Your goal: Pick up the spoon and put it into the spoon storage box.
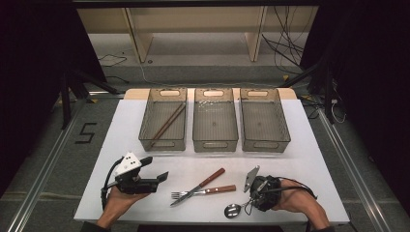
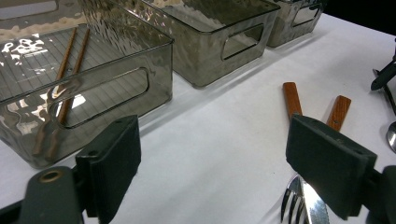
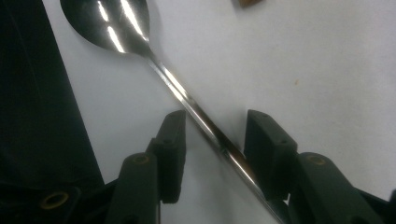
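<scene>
A steel spoon (image 1: 232, 210) lies near the table's front edge. In the right gripper view its bowl (image 3: 109, 23) is at the top left, and its handle runs slantwise down between the jaws of my right gripper (image 3: 215, 135). Those jaws stand part closed around the handle, with a gap on each side. In the high view my right gripper (image 1: 249, 203) points down at the spoon. My left gripper (image 1: 155, 168) hovers at the front left, wide open and holding nothing. A wood-handled knife (image 1: 200, 186) and fork (image 1: 212, 190) lie crossed between the two grippers.
Three smoky clear bins stand in a row at the back: the left bin (image 1: 163, 145) holds a pair of brown chopsticks (image 1: 167, 124), while the middle bin (image 1: 215, 145) and right bin (image 1: 265, 145) hold nothing. The white table (image 1: 309, 159) ends close behind the spoon.
</scene>
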### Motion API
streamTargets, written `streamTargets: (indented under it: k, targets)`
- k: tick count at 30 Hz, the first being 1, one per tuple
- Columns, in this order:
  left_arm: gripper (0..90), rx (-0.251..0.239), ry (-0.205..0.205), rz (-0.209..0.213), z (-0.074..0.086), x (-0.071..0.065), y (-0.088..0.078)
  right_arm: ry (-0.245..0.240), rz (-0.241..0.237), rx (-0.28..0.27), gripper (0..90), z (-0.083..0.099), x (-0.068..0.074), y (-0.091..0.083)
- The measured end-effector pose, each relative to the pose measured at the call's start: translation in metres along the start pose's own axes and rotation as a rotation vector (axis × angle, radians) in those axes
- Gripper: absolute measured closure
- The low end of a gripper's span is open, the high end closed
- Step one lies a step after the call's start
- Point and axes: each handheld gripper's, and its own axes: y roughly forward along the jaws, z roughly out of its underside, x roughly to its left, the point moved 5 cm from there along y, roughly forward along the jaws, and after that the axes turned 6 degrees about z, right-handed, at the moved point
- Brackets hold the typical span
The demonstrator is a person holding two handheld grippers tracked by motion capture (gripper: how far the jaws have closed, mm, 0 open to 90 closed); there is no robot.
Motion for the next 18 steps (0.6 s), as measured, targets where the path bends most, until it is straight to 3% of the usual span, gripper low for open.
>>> streamTargets:
  k: [10, 18]
  targets:
    - [17.8, 0.003, 0.003, 0.0, 0.0001, -0.0001, 0.0, -0.02, -0.029, 0.04, 71.0, -0.0035, 0.002, -0.0001]
    - [17.8, 0.002, 0.001, 0.0, 0.0001, -0.0007, 0.0002, -0.053, -0.041, 0.036, 77.7, -0.0041, 0.0039, -0.0003]
